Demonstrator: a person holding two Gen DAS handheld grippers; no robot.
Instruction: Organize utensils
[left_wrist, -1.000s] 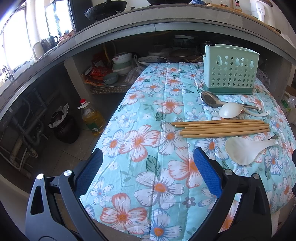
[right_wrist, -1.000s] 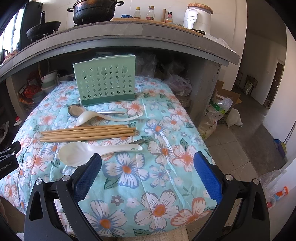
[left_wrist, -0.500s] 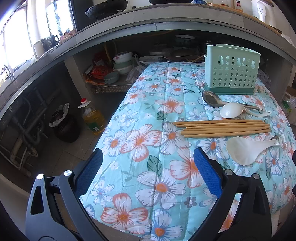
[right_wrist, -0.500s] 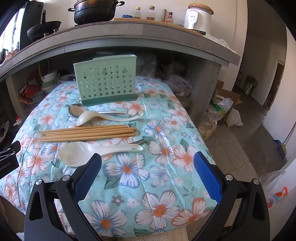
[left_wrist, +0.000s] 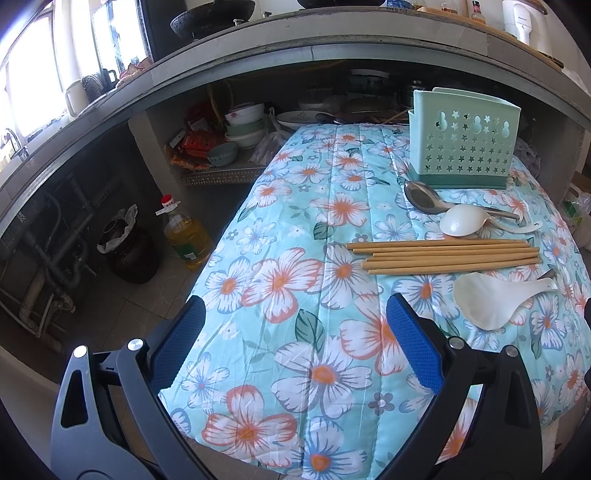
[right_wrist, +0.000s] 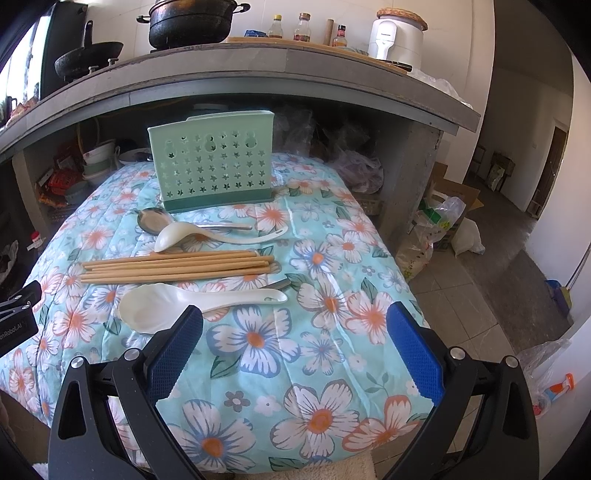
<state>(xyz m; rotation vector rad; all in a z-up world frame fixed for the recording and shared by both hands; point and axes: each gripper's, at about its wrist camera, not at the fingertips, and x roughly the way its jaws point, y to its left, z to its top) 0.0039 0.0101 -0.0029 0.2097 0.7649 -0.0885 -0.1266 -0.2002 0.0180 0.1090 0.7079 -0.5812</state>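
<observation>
**Operator:** Handling question first: how will the utensils behave, and where should each be taken?

**Technician:** All lie in front of the green utensil holder (right_wrist: 212, 162), which stands upright at the far end of the floral quilt (right_wrist: 325, 354). Just before its base rest a metal spoon (right_wrist: 153, 220) and a white soup spoon (right_wrist: 173, 236), handles crossing. Nearer than those lies a bundle of wooden chopsticks (right_wrist: 177, 266), side by side and touching. Nearest of all is a white rice paddle (right_wrist: 155, 308). The chopsticks look light, stiff and prone to rolling; a grip near mid-length is advised. Both white pieces appear smooth and likely slippery; take each by the handle, not the bowl. The soup spoon may be ceramic and breakable; this cannot be confirmed.

**Operator:** Tool state?

**Technician:** The left gripper (left_wrist: 295, 325) and the right gripper (right_wrist: 293, 332) both stand with jaws spread wide, holding nothing, near the quilt's close edge.

**Operator:** Surface and room?

**Technician:** The quilt is soft and padded, so fingers can probably press in beneath a flat utensil. Behind the holder, a concrete counter (right_wrist: 295, 74) overhangs, carrying a black pot (right_wrist: 188, 22). Left of the holder, under-counter shelving holds bowls (left_wrist: 245, 125).
</observation>
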